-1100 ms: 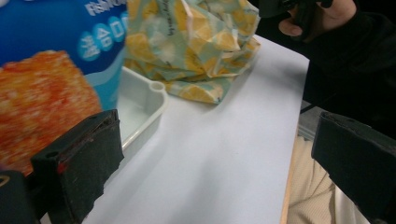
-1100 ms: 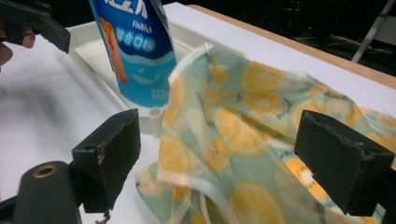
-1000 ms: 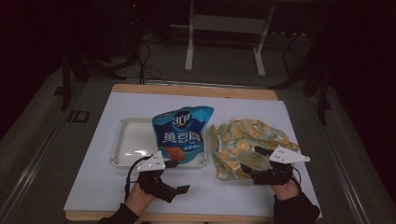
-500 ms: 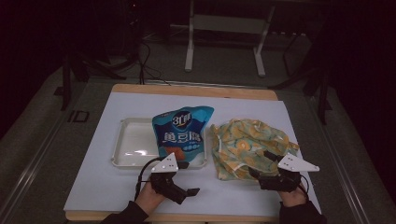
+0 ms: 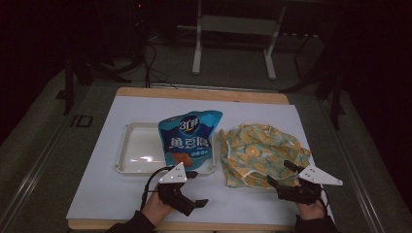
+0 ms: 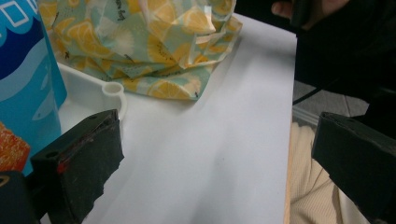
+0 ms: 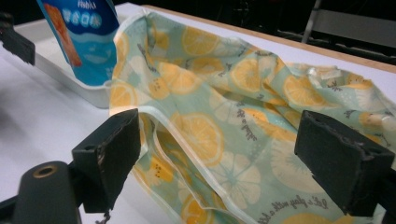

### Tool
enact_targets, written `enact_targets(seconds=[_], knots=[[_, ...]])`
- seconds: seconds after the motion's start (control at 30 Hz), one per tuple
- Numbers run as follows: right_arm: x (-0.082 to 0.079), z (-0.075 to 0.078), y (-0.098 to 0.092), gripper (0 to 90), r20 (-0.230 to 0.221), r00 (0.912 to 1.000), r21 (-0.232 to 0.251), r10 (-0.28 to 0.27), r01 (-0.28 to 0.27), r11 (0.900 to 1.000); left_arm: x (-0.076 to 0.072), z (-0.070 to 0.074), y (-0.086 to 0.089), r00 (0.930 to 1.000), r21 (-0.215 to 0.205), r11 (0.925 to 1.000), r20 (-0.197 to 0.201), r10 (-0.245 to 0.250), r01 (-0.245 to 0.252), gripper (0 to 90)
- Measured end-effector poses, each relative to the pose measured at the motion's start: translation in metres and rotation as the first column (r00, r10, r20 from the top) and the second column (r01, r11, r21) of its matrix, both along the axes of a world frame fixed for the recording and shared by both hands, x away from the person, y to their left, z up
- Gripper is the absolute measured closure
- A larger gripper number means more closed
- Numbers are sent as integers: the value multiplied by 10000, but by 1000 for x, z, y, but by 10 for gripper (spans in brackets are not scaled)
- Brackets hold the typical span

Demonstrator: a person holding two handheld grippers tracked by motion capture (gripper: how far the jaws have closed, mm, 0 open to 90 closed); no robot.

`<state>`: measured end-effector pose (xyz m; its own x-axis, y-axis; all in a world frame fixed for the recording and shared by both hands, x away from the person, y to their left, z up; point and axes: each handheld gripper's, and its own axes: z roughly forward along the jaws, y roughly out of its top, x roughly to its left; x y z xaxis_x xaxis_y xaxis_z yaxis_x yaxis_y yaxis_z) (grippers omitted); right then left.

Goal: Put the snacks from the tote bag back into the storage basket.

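Desk (image 5: 145, 204): white sheet over a wooden top, dim room, dark floor and metal stand legs behind. Near edge: left claw (image 5: 197, 203) low over bare sheet, jaws apart, holding nothing, hand (image 5: 158, 208) under it at the desk's front. Right claw (image 5: 278, 175) jaws apart, either side of the near hem of the lemon-print cloth bag (image 5: 260, 153), not closed on it; right hand (image 5: 311, 208) behind. Further in: white tray (image 5: 133, 150), blue snack bag (image 5: 189, 136) lying over the tray's right part. Cloth bag sits just right of the tray.
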<state>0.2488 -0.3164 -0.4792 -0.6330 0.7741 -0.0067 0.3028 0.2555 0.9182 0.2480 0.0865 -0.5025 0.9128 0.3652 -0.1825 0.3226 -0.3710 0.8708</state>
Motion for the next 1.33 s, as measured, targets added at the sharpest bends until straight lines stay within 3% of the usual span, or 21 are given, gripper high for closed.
enact_targets(seconds=[0.27, 0.9, 1.33], knots=[[0, 0, -6, 142, 251, 9989, 142, -400, 397, 9991, -2, -1, 3, 9998, -137, 9998, 117, 153, -151, 24], [0, -1, -5, 143, 327, 9990, 60, -307, 306, 9995, -6, -2, 6, 9990, -285, 9991, 336, 311, -301, 24], [0, -1, -5, 144, 362, 9989, 101, -289, 286, 9995, -5, -5, 6, 9996, -275, 9993, 127, 253, -249, 24]])
